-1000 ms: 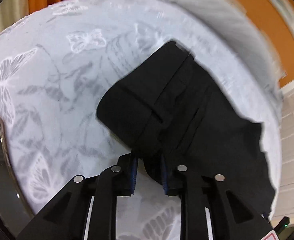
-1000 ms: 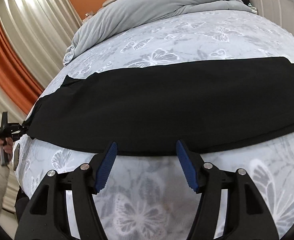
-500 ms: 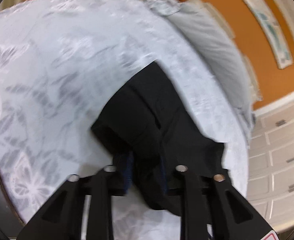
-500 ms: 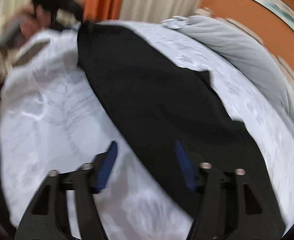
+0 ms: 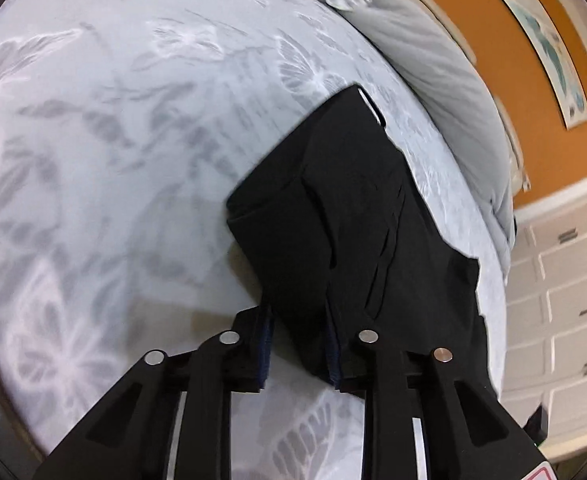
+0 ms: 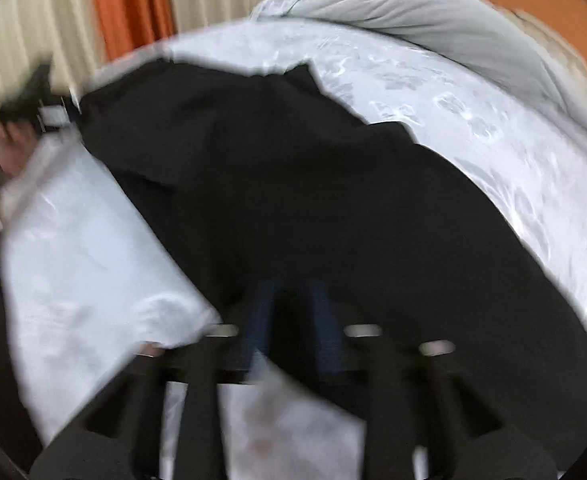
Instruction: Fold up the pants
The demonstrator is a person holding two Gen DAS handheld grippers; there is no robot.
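left gripper (image 5: 299, 342): black two-finger tool, blue pads, clamped on a bunched end of the black fabric pants (image 5: 345, 216); jaws have just been opening a little, yet cloth fills the narrow gap and drapes up from it, so it reads as gripped.
right gripper (image 6: 289, 316): view is badly blurred; jaws stand closer than a second ago, though they have just been opening again, with dark cloth between the blue pads. Clamped or merely straddling: cannot tell.
change: a second ago the right tool hung open beside the long edge of the flat pants; now it sits at the cloth and the pants run diagonally away from it.
meaning: probably both ends taken, end-to-end fold about to start.
pants position: on the white butterfly-print bedspread (image 5: 105, 152), far end at the left tool, which shows small in the right view (image 6: 49, 108).
edges: bed edge near the left tool; grey duvet (image 5: 445, 92) bunched along the far side.
open room: wide bare bedspread beside the pants.
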